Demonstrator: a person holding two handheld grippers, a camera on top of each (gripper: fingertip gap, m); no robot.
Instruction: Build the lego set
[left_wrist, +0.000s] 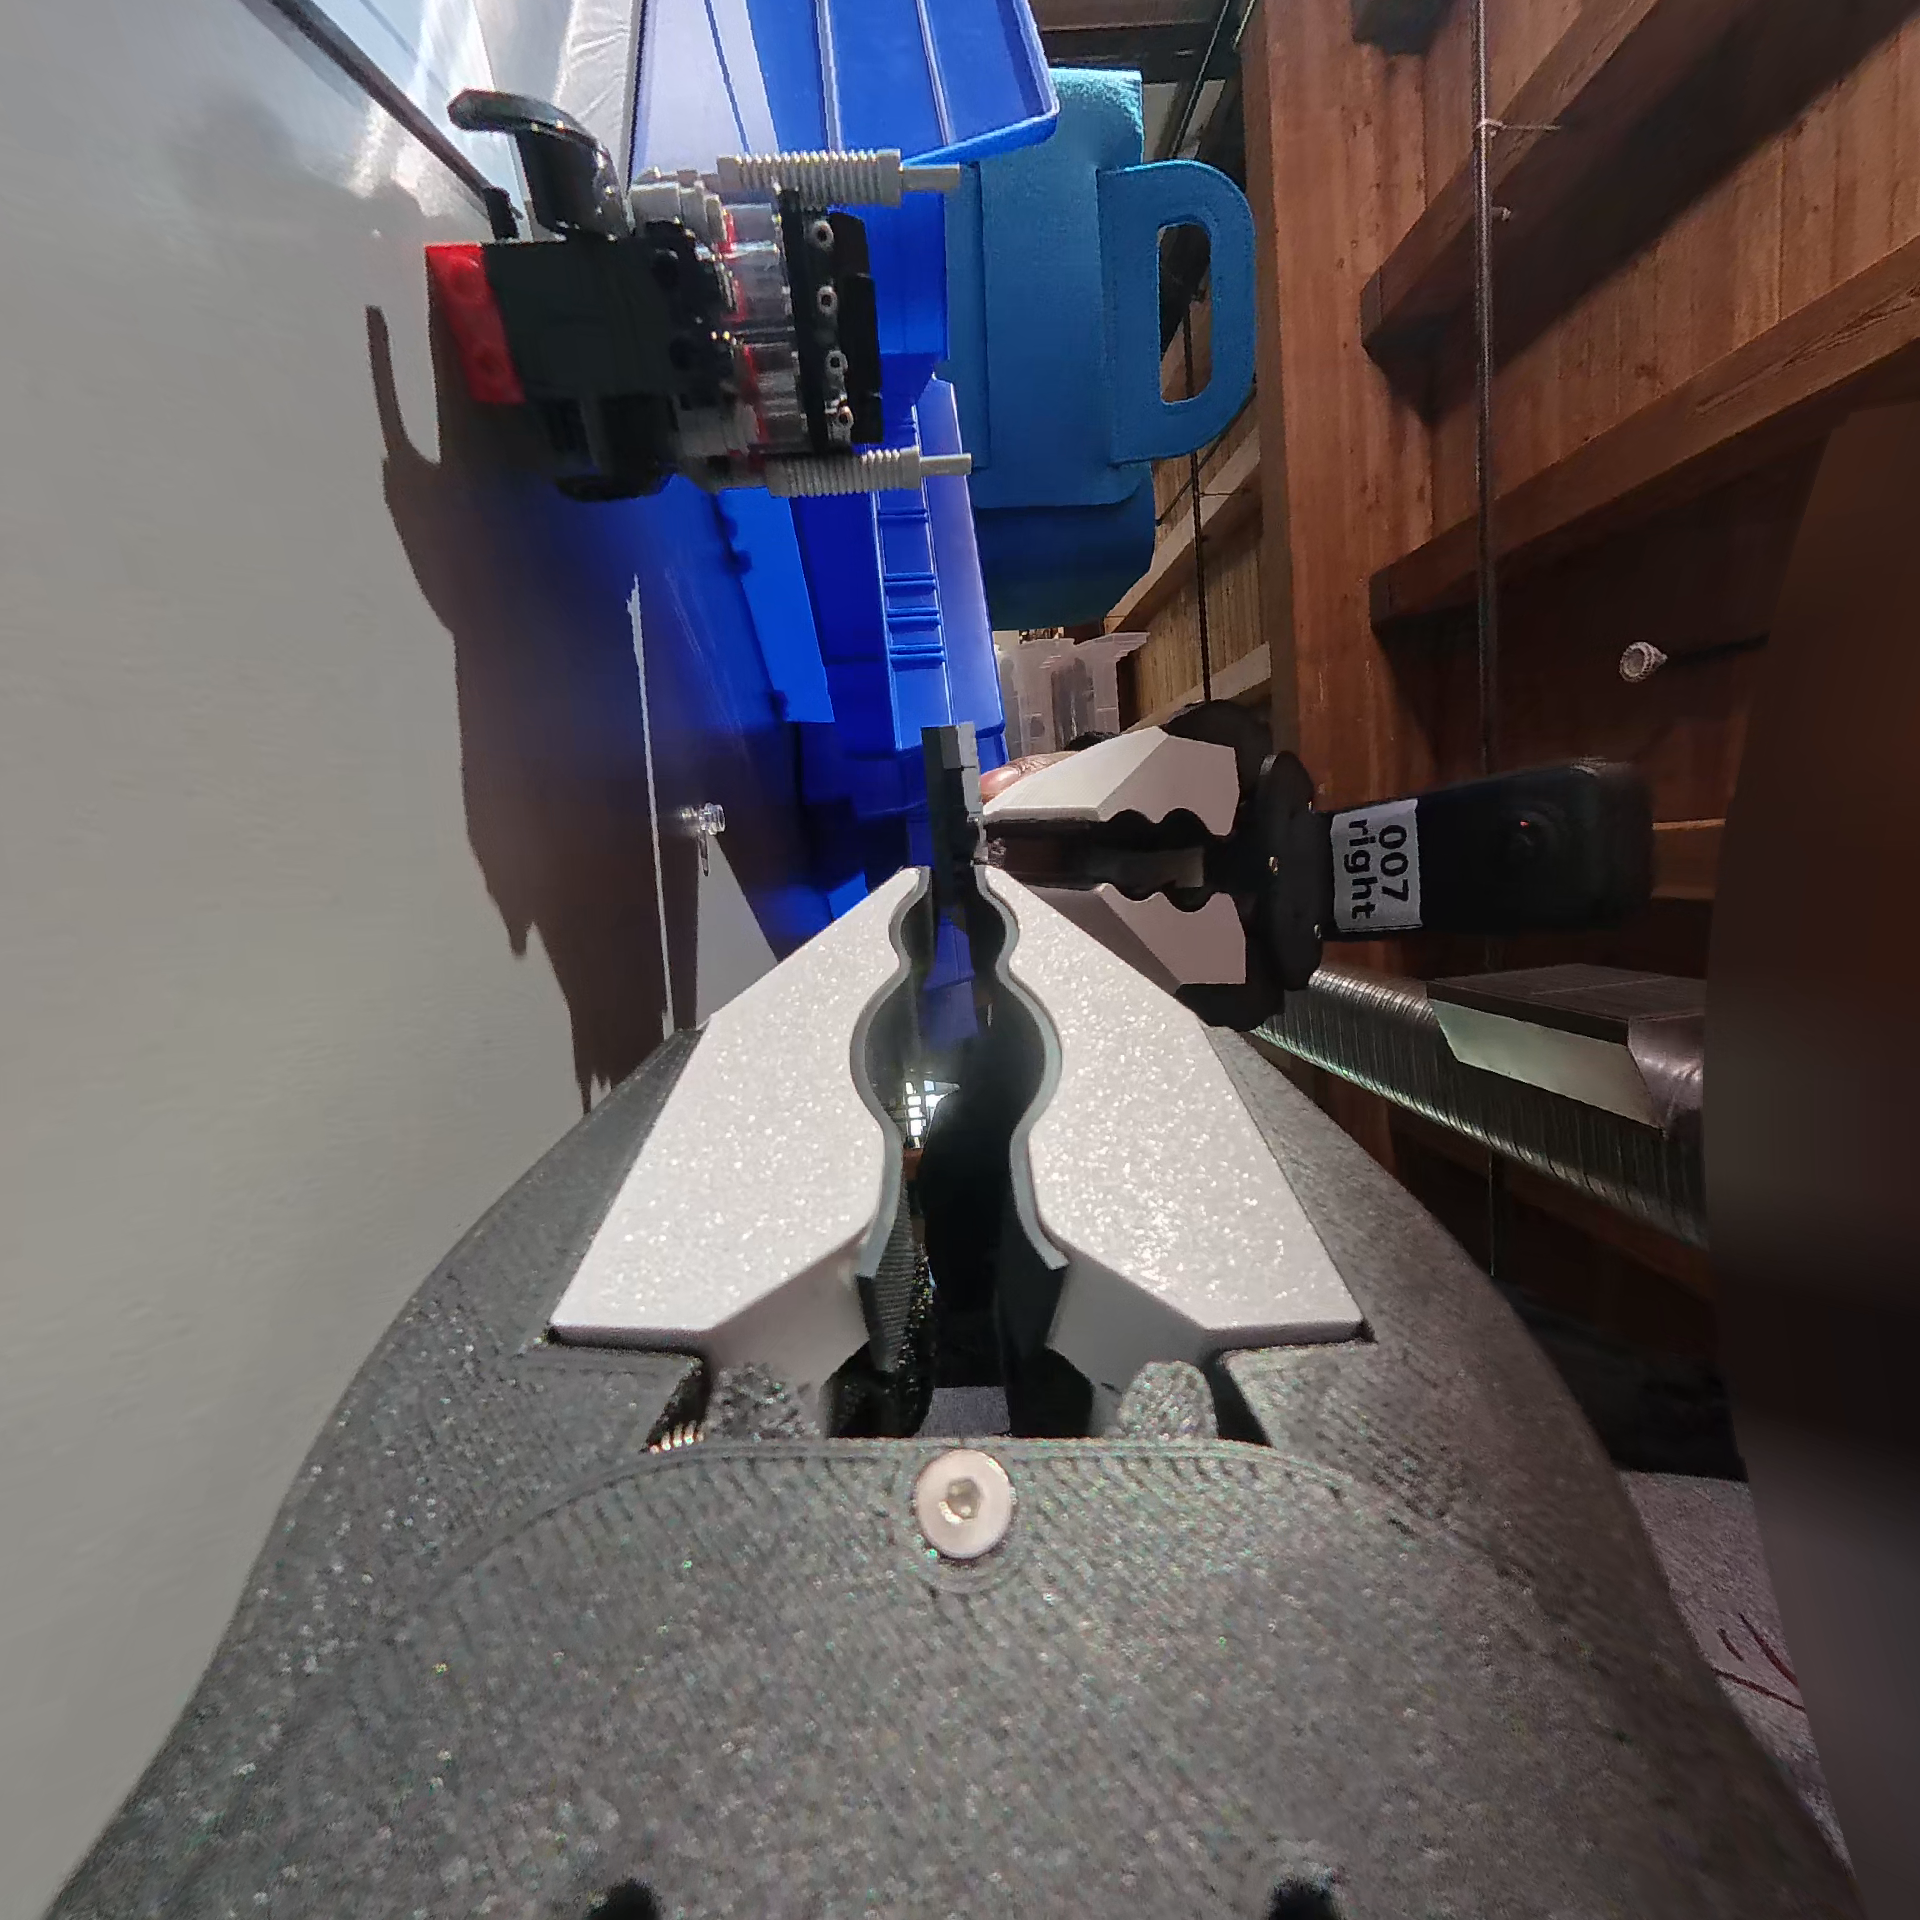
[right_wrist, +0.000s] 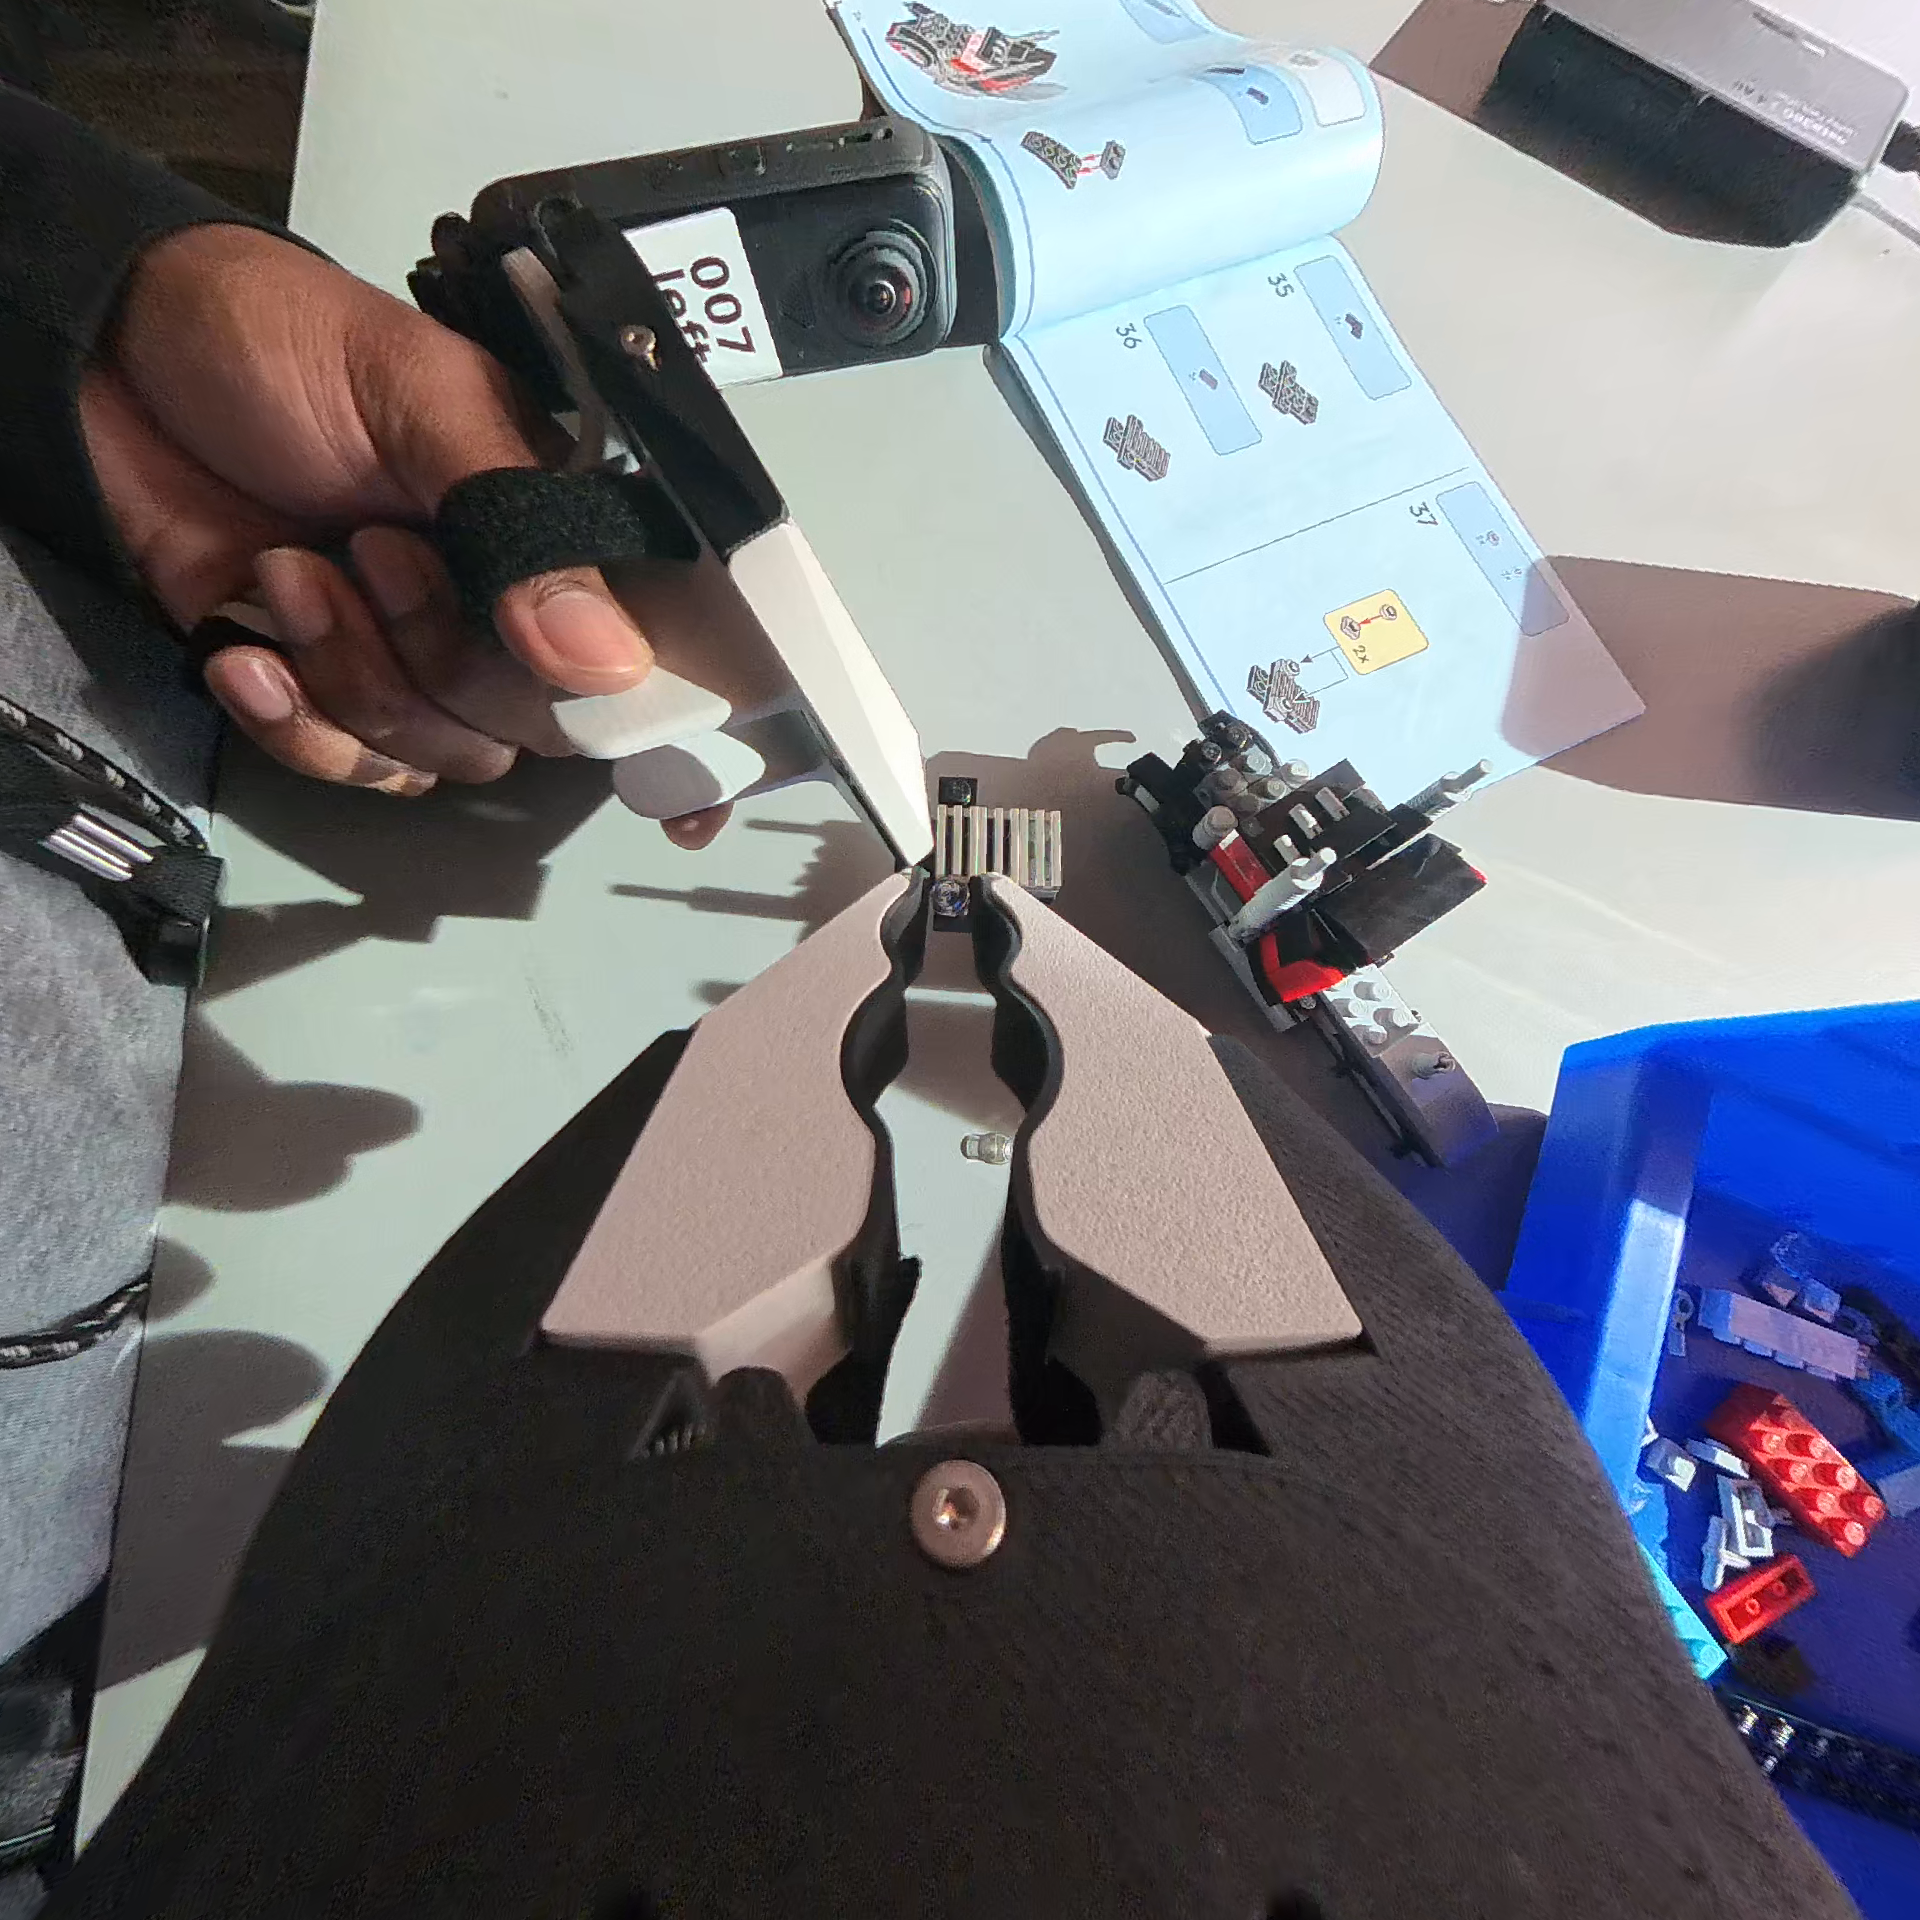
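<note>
A: Left tool (left_wrist: 951, 883)?
B: Tips nearly closed, pinching a small dark lego piece (left_wrist: 954, 800) that stands up between them. In the right wrist view the same tool (right_wrist: 914, 842) comes in from the upper left, a person's hand (right_wrist: 343, 520) on its grip, its tip touching a grey ribbed grille piece (right_wrist: 997, 847).

A: Right tool (right_wrist: 951, 899)?
B: Narrow gap at the tips, with a small clear round stud (right_wrist: 951, 896) caught between them. It sits right at the near edge of the grille piece, with a small black brick (right_wrist: 956, 792) just beyond. The two tools meet at that spot, above the white counter (right_wrist: 727, 1039).

A: The main build?
B: The part-built black, grey and red model (right_wrist: 1320, 873) rests on the counter, just right of the tools, apart from them. The open instruction booklet (right_wrist: 1247, 416) lies behind it.

A: Loose parts?
B: A blue bin (right_wrist: 1621, 1247) at near right holds red, grey and blue bricks (right_wrist: 1797, 1465). One clear stud (right_wrist: 987, 1146) lies on the counter, seen under the right tool's fingers.
</note>
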